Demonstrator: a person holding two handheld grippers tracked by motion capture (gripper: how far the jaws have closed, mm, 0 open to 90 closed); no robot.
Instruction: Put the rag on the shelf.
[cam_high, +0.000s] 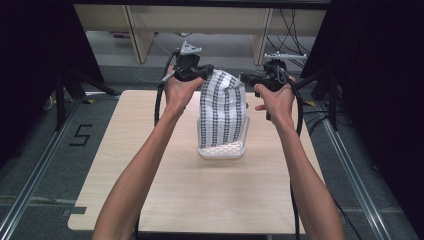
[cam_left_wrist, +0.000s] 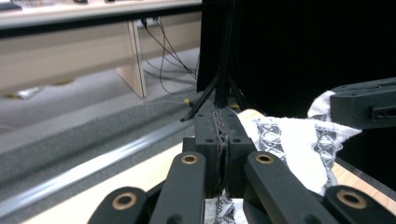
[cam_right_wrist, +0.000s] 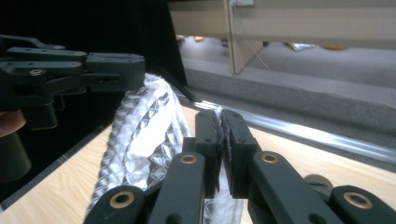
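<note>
Left gripper (cam_high: 202, 73) clamped tight on top left edge of the patterned cloth (cam_high: 223, 112); in left gripper view jaws pressed together with white-and-black fabric (cam_left_wrist: 299, 144) pinched between and spilling out to the right. Right gripper (cam_high: 250, 77) likewise closed on the opposite top edge; right gripper view shows jaws nearly touching, a thin fold of cloth (cam_right_wrist: 144, 130) caught in the slit. Both held up above the far middle of the table (cam_high: 150, 200), near each other, cloth hanging between them.

Cloth: white with dark lacy stripes running top to bottom, draping down into a white basket (cam_high: 223, 150) sitting mid-table. Lower end resting inside or against the basket; cannot tell how much is already in. Top bunched into a rounded hump between the grippers.

Handling judgement: light, soft, fully limp, no stiffness of its own, follows whatever the grippers do. Knit or lace weave looks grippy rather than slippery, but open mesh could snag on jaw edges or the basket rim. Not fragile to drop; stretch and pulled threads the main risk. Thin edge means little material in the jaws, so slip-out possible if tugged apart hard. Best hold: top corners or hem, as now, with a doubled fold in each jaw for more bite. Basket light too, likely to shift if cloth drags on it.
</note>
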